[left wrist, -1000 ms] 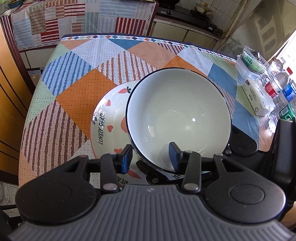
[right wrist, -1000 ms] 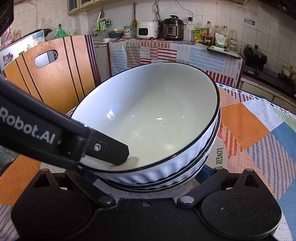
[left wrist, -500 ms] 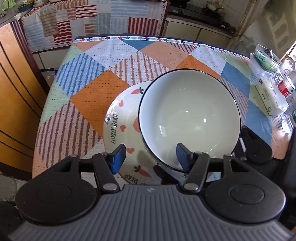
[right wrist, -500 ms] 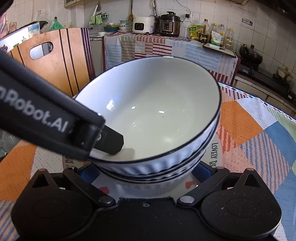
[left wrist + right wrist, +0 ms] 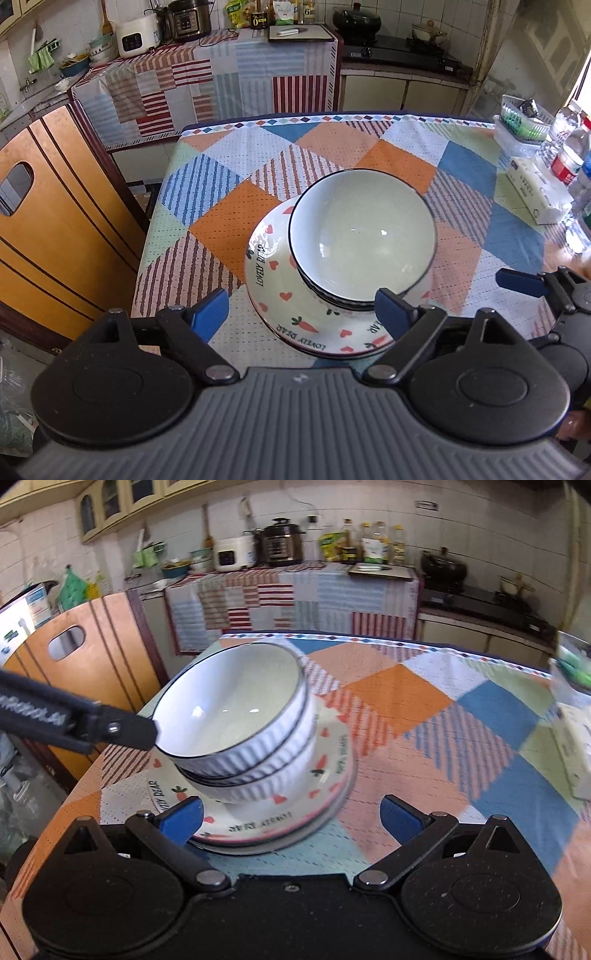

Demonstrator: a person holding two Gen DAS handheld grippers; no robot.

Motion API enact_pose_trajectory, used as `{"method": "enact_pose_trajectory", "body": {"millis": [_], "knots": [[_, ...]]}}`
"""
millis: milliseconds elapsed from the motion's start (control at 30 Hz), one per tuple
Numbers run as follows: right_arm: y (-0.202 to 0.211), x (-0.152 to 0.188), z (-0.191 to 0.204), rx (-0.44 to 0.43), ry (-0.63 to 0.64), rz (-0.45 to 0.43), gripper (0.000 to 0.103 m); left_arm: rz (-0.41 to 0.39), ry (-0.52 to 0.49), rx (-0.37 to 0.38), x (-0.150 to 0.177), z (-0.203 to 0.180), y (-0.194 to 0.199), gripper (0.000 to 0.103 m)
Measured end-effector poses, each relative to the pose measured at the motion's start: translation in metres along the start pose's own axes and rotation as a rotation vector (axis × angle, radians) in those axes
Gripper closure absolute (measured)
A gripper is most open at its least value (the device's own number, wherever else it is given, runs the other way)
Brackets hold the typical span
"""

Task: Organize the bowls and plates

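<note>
1. Left gripper (image 5: 301, 312) — jaws spread wide, nothing between the blue pads; it sits low in its own frame, the pads on either side of the near rim of the plates without touching.
2. Right gripper (image 5: 291, 818) — jaws also spread, empty; its pads flank the near edge of the plates at bottom centre of its frame.
3. Two white ribbed bowls (image 5: 240, 734) with dark rims, nested one in the other, tilted slightly, standing on the plates a little off-centre.
4. Plates (image 5: 273, 295) — a stack, hearts and carrots with "LOVELY BEAR" lettering on top; sits mid-frame on the patchwork tablecloth (image 5: 229, 206).
5. A black finger of the left gripper shows at left of the right-wrist view, its tip at the top bowl's rim; contact unclear.
6. Right edge of left-wrist frame: tissue pack (image 5: 532, 192), water bottles (image 5: 569, 151).
</note>
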State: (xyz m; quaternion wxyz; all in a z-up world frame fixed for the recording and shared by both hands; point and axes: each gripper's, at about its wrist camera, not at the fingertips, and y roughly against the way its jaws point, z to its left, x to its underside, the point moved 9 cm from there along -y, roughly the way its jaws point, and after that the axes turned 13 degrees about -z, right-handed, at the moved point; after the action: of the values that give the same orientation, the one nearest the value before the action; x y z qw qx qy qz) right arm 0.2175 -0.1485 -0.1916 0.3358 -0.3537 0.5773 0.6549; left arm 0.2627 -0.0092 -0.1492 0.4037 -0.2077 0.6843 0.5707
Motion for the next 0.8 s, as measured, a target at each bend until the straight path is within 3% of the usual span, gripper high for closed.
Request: {"method": "enact_pose_trajectory", "body": {"millis": [367,633,800], "knots": [[0.065,-0.01,-0.019,0.157,0.025,0.025,0.0,-0.066,-0.013,-0.022,0.001,-0.011,0.059,0.0],[0.107,-0.018,-0.014,0.153,-0.023,0.002,0.0,-0.041,-0.041,-0.045,0.01,-0.013,0.089,0.0],[0.126,-0.026,-0.018,0.209,-0.04,-0.022,0.0,-0.048,-0.028,-0.059,0.016,-0.008,0.106,0.0]]}}
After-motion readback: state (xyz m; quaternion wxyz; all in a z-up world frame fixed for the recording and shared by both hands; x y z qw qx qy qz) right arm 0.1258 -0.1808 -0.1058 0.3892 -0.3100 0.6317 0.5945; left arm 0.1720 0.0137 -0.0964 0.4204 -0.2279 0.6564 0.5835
